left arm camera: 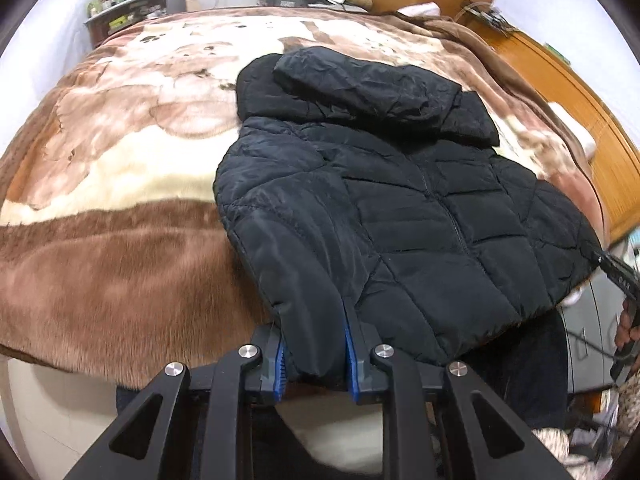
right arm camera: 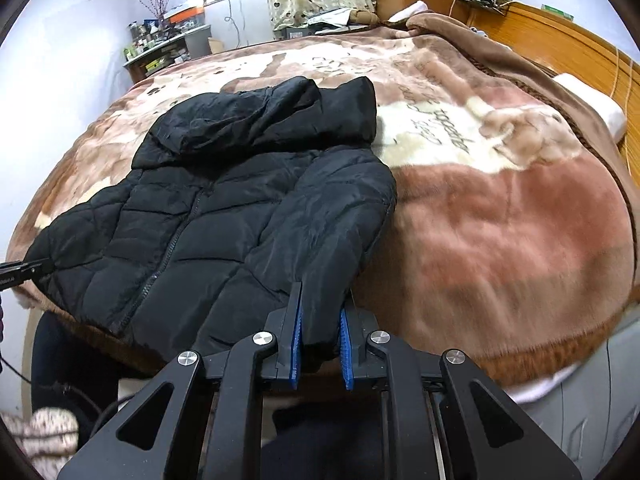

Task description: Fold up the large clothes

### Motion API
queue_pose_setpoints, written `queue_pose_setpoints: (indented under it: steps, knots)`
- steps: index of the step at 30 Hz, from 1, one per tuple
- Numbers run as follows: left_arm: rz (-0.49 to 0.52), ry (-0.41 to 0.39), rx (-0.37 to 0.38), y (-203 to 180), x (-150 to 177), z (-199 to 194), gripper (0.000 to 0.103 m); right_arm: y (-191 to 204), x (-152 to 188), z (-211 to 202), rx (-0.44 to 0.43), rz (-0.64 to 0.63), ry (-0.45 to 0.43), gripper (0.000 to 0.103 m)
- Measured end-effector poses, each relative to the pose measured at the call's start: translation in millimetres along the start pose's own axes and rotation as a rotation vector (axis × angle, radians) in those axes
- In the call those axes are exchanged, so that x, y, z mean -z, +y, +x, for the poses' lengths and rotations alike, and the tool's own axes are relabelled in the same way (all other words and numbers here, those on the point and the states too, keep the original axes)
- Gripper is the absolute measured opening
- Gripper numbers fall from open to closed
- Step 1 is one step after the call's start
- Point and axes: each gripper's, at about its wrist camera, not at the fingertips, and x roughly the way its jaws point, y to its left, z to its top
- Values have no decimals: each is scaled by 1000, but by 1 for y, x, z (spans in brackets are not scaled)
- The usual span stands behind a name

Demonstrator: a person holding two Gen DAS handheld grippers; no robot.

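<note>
Your black quilted puffer jacket with a hood [left arm camera: 384,200] lay front-up, zip closed, on the near part of the bed, spread over the plush brown-and-cream blanket with bear pictures [left arm camera: 120,208], its hem overhanging the near edge and its hood [left arm camera: 360,84] folded down toward the far side. Your left gripper [left arm camera: 314,364] had its blue-padded jaws pinching the cuff end of the jacket's left-hand sleeve [left arm camera: 296,264], which ran along the body's left side down to the near edge. Your right gripper [right arm camera: 320,354] did the same on the other side: its jaws were closed on the cuff of the right-hand sleeve [right arm camera: 332,232], which lay along the jacket's right edge. Each gripper showed at the rim of the other's view, near the jacket's hem corner. To the right of the jacket the blanket carried dark lettering [right arm camera: 448,128]. A white pillow [right arm camera: 596,110] sat at the far right beside the wooden headboard [right arm camera: 560,36], and a cluttered shelf unit [right arm camera: 160,50] stood against the wall beyond the bed's far left corner.
</note>
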Motion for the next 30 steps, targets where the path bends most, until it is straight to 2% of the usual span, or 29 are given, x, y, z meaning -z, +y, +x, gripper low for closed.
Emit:
queue_pose_setpoints:
  steps: [3, 6, 12, 15, 17, 19, 23, 26, 28, 30]
  knots:
    - [26, 2, -2, -4, 1, -5, 23, -1, 4, -5, 6, -9, -2, 15]
    - [22, -21, -4, -8, -12, -5, 23, 2, -5, -2, 10, -3, -11, 16]
    - [41, -83, 31, -23, -49, -9, 23, 24, -38, -1, 5, -63, -67, 15]
    - [52, -103, 28, -31, -75, -5, 23, 35, -65, 3, 11, -100, -92, 15]
    - [32, -114, 5, -32, -98, 2, 23, 36, -80, 10, 22, -104, -100, 15]
    - [12, -110, 40, -31, -117, 10, 23, 34, -100, 22, 22, -82, -86, 16]
    - [-20, -117, -19, -25, -155, 30, 23, 32, -132, 46, 47, -72, -77, 15]
    - [-89, -105, -32, -7, -180, 45, 25, 20, -155, 64, 45, -15, -60, 15]
    - [-182, -92, -64, 16, -194, 57, 33, 6, -172, 78, 78, 33, -44, 16]
    - [-231, -99, -59, 33, -199, 64, 41, -5, -183, 90, 100, 76, -33, 16]
